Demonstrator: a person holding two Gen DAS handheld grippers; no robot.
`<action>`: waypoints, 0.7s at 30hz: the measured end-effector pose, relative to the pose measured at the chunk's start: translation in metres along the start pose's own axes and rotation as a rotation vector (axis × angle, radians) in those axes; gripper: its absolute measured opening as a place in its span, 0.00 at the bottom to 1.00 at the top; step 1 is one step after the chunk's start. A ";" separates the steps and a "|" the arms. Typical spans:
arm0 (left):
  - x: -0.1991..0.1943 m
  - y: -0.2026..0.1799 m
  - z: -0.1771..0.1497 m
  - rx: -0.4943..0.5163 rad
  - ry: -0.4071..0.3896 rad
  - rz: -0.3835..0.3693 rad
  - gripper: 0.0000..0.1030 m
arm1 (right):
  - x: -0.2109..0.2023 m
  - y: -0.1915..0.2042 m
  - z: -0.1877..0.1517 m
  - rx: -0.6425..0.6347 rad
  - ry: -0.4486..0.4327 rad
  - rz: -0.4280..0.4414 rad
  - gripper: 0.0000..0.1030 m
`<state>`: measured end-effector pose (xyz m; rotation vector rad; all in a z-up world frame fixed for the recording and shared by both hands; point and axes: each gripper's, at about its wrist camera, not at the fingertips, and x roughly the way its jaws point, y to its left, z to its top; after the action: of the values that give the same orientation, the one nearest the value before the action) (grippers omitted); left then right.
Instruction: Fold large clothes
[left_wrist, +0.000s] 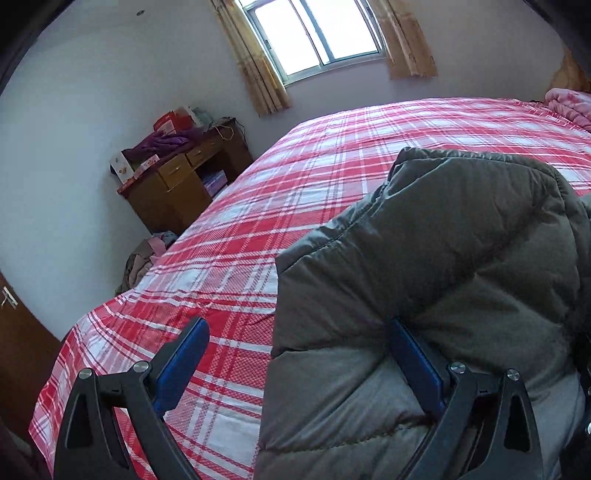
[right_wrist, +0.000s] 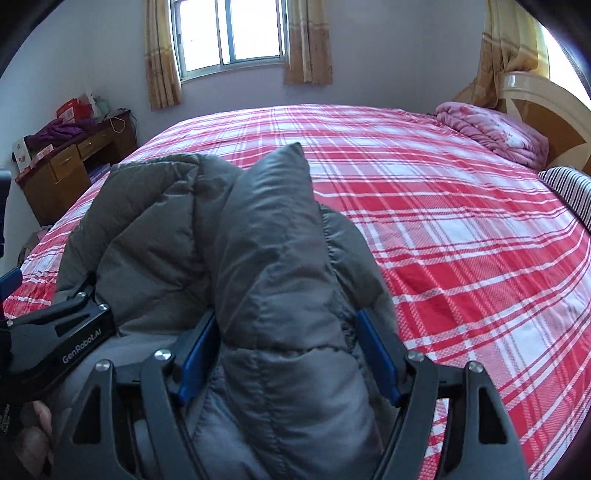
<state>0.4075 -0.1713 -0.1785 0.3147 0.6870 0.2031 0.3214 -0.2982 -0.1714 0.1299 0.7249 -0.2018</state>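
Left wrist view: a grey padded jacket (left_wrist: 424, 277) lies heaped on a bed spread with a red and white plaid sheet (left_wrist: 229, 229), filling the right half of the picture
Left gripper (left_wrist: 295, 354): jaws spread wide; the left blue pad (left_wrist: 181, 365) hangs over bare sheet, the right one (left_wrist: 417, 369) presses into the puffy cloth, and only the jacket's edge sits in the gap; nothing is pinched between the two pads
Right wrist view: the same jacket (right_wrist: 258, 258) rises in a tall fold straight ahead of the camera, its upper corner pointing toward the window (right_wrist: 229, 33)
Right gripper (right_wrist: 284, 354): jaws stand wide with a thick fold of the jacket bulging between them; both blue pads (right_wrist: 197, 358) lie against the cloth, so the fold is held
Jacket's place: near the front edge of the bed, on the left half of the sheet in the right wrist view, bunched rather than flat
Left gripper seen from the right: its black body (right_wrist: 62, 332) sits just beside the jacket at lower left, with a person's fingers (right_wrist: 37, 439) below it
Head of bed: a pink quilt (right_wrist: 491, 133) is folded at the far right corner, a striped pillow (right_wrist: 569, 188) nearer, against a wooden headboard (right_wrist: 546, 110)
Room: a wooden desk (left_wrist: 177, 181) piled with boxes and purple cloth stands by the far wall at left; tan curtains (left_wrist: 258, 62) flank the window; clothes (left_wrist: 144, 258) lie on the floor between desk and bed
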 end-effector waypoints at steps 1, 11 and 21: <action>0.001 0.000 0.000 -0.003 0.003 -0.002 0.95 | 0.002 -0.002 0.000 0.003 0.001 0.004 0.73; 0.013 -0.001 -0.003 -0.021 0.023 -0.011 0.95 | 0.014 -0.003 -0.003 0.032 0.024 0.042 0.73; 0.017 -0.001 -0.006 -0.022 0.024 -0.012 0.95 | 0.018 -0.005 -0.006 0.052 0.044 0.064 0.74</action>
<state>0.4167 -0.1662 -0.1930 0.2870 0.7099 0.2029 0.3297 -0.3046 -0.1878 0.2072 0.7588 -0.1571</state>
